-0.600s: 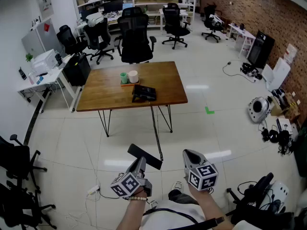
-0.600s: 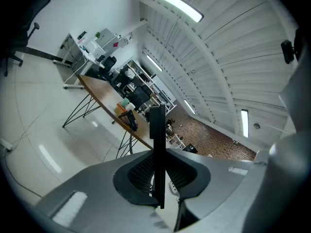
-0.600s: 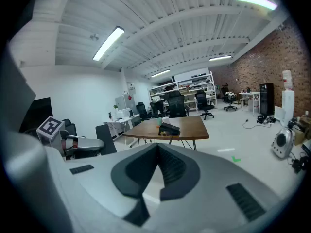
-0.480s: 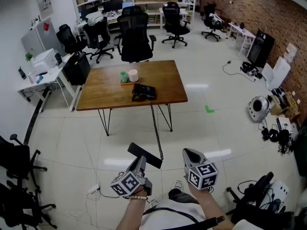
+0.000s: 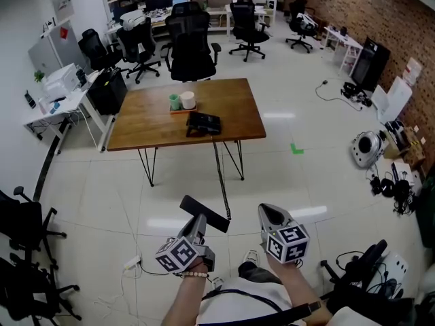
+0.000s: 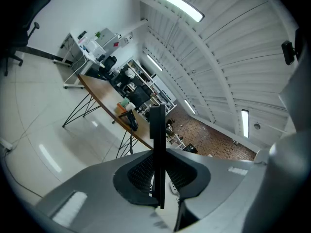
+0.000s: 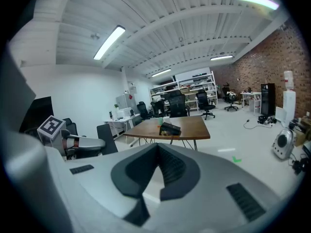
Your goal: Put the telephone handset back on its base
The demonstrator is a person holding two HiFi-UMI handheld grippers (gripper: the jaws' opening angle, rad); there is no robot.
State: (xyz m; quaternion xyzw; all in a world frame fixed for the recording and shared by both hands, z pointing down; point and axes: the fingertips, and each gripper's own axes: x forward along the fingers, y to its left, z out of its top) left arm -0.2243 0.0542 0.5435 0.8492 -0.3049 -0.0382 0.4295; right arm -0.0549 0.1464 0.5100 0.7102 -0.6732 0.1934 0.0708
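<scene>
The black telephone handset (image 5: 204,214) is clamped edge-on in my left gripper (image 5: 198,224), low in the head view and well short of the table. From the left gripper view the handset (image 6: 157,149) stands as a thin dark slab between the pads. Its cord (image 5: 221,182) runs up to the black telephone base (image 5: 204,123), which sits near the front edge of the wooden table (image 5: 149,131). My right gripper (image 5: 266,212) hangs beside the left one, shut and empty. The base (image 7: 170,128) also shows far ahead in the right gripper view.
A green cup (image 5: 175,102) and a white cup (image 5: 187,100) stand on a tray behind the base. Black office chairs (image 5: 190,49) crowd the table's far side. A desk with a printer (image 5: 58,83) is at left. Cables and gear (image 5: 387,182) litter the floor at right.
Almost nothing differs. The head view has shifted slightly, so the table sits a little higher in the picture; both grippers keep their places and the handset stays gripped.
</scene>
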